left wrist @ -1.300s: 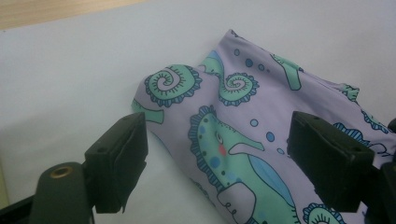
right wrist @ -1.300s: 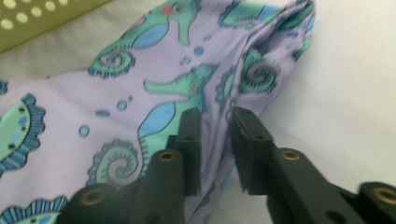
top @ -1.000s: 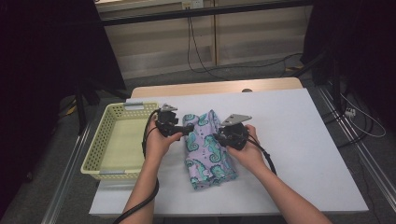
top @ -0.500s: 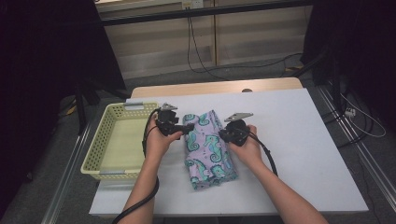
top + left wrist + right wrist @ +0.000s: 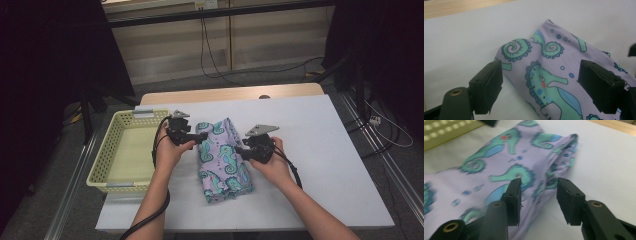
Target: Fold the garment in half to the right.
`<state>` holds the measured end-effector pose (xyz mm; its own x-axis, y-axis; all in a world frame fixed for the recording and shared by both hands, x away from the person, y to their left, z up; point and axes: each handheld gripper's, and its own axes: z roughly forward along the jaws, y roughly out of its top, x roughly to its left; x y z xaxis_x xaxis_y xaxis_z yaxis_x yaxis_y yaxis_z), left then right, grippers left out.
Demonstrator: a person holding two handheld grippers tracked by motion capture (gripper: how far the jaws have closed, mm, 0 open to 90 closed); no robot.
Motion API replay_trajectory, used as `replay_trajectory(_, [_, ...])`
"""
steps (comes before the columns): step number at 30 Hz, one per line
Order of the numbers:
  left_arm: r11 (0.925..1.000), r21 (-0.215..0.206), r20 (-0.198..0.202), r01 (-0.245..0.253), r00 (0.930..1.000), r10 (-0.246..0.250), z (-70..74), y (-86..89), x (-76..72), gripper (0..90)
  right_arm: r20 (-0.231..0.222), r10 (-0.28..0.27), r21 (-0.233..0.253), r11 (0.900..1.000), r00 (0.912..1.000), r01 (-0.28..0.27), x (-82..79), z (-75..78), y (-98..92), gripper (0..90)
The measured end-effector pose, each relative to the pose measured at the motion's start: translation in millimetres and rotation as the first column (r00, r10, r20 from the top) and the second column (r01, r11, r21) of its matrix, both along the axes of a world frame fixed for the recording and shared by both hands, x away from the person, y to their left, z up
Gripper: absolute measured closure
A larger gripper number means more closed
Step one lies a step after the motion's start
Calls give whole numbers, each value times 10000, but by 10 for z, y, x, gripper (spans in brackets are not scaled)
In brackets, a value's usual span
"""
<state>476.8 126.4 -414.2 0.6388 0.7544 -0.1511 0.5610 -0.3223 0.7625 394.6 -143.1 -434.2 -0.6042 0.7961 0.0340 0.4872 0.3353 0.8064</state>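
Observation:
A folded lilac cloth (image 5: 222,159) printed with teal seahorses lies lengthwise in the middle of the white table (image 5: 320,130). My left gripper (image 5: 200,138) is at its far left edge, open, the jaws wide apart over the cloth (image 5: 549,75) with nothing clamped. At the cloth's right edge my right gripper (image 5: 240,150) is open too, its jaws straddling the folded edge of the cloth (image 5: 506,167) without pinching it.
A pale yellow plastic basket (image 5: 107,165) stands at the table's left edge, its inside bare. Bare table top stretches to the right of the cloth and behind it. A wooden strip (image 5: 230,93) runs along the far edge.
Both grippers have shifted slightly along the cloth's sides; the cloth lies much as before.

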Motion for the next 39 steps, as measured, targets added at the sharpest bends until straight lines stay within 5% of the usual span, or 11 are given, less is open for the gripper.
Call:
replay_trajectory(4, [10000,59,-86,55,9999,-55,-1,-6,1,199,32,747,-130,9971,9972,-747,-195,51,6,485])
replay_trajectory(10, [9999,161,-112,39,9999,-37,-15,-24,-9,194,-127,1311,291,9910,9913,-1307,-387,22,-63,468])
replay_trajectory(22, [9999,137,-323,-95,9994,99,-64,-2,-35,190,-268,1464,72,9892,9889,-1463,-563,-64,-138,438])
replay_trajectory(28, [9998,159,-246,-113,9996,117,-57,-24,-27,186,-374,1451,-379,9885,9887,-1465,-562,-144,-133,420])
replay_trajectory(39, [9993,360,-292,133,9995,-123,-59,-62,-33,185,-620,1462,-495,9875,9873,-1494,-607,-203,-138,402])
